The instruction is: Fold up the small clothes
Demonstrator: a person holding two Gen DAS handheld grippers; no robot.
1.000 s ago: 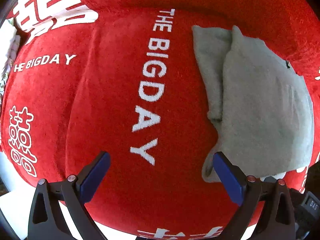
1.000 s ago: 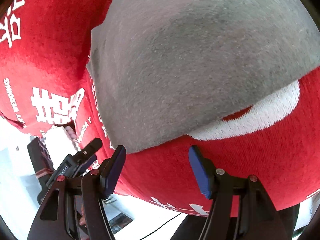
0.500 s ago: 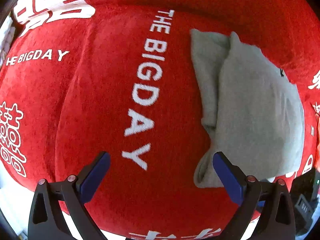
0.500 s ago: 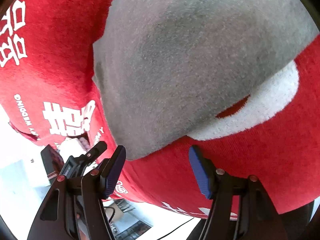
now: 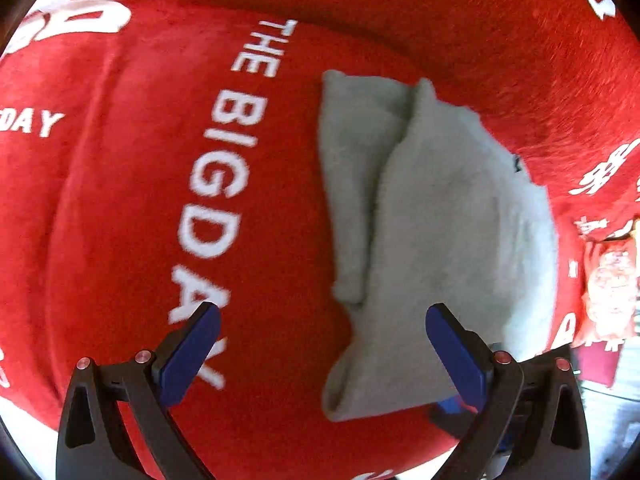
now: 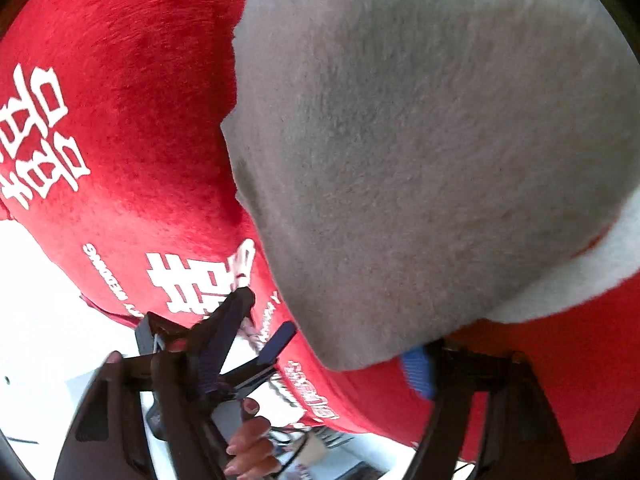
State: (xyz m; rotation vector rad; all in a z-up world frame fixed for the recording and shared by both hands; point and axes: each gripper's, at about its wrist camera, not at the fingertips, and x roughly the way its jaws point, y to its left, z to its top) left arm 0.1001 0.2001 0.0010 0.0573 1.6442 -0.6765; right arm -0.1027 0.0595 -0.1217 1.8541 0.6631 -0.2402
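A grey folded cloth (image 5: 448,240) lies on a red blanket (image 5: 120,200) with white lettering. My left gripper (image 5: 324,354) hangs open over it, and the cloth's near left corner sits between the pads, close to the right one. In the right wrist view the grey cloth (image 6: 420,160) fills the upper right. My right gripper (image 6: 316,368) has its jaws closing, with the cloth's near corner between them. Its blue right pad (image 6: 418,372) sits at the cloth's edge, and the left one is blurred and stands apart. The left gripper (image 6: 266,314) shows beyond, held by a hand (image 6: 248,440).
The red blanket bulges like a cushion and drops off at its near edge onto a white surface (image 6: 40,320). A fold runs across the blanket (image 5: 360,12) behind the cloth. Red printed items (image 5: 608,280) lie at the far right.
The left gripper has drifted right, so the cloth's corner now lies between its pads. The right gripper has tilted and dropped toward the cloth's corner, and its jaws have narrowed.
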